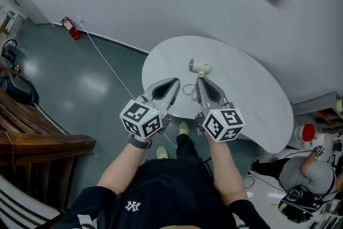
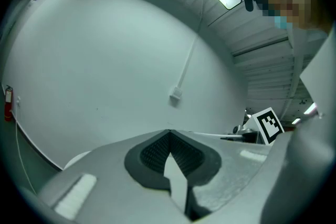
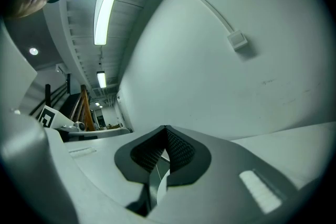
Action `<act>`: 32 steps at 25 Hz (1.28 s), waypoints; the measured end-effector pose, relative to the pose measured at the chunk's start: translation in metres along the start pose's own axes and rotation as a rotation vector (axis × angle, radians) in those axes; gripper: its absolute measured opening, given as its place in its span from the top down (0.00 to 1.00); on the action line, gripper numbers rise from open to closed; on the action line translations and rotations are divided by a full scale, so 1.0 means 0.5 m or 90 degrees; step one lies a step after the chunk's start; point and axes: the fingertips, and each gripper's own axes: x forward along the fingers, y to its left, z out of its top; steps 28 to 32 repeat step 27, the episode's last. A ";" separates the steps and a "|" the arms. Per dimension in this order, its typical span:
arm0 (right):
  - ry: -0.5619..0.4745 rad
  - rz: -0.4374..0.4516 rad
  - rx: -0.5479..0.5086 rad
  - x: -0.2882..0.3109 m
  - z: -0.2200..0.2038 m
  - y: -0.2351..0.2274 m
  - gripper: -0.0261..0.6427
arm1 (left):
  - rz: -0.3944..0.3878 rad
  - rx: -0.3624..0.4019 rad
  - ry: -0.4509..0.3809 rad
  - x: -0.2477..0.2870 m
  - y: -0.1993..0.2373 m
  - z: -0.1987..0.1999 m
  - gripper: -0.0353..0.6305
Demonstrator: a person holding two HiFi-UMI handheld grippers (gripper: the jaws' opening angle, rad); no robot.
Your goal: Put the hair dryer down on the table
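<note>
The hair dryer (image 1: 199, 66) is already lying on its side on the round white table (image 1: 252, 88), toward the far edge, with its cord (image 1: 188, 89) looping loosely on the tabletop just in front of it. Both grippers are hovering at the near side of the table. The left gripper (image 1: 174, 82) is showing its jaws pressed together with nothing between them, and the right gripper (image 1: 199, 79) is likewise pinched closed and empty. Each gripper's own view is confirming that, with the ribbed pads meeting at the tip. Judging from this, the placing step is looking done. The main risk is coming from the right gripper, whose tip is sitting close to the cord loop and the dryer in the head view. A careless sweep there could be snagging the cord and dragging the dryer across the table.
</note>
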 end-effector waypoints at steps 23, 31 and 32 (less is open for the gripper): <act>-0.055 0.010 -0.031 -0.075 0.052 0.089 0.93 | -0.018 0.061 -0.055 -0.080 -0.081 0.089 0.94; -0.057 0.012 -0.033 -0.076 0.050 0.096 0.93 | -0.019 0.060 -0.054 -0.083 -0.081 0.086 0.94; -0.057 0.012 -0.033 -0.076 0.050 0.096 0.93 | -0.019 0.060 -0.054 -0.083 -0.081 0.086 0.94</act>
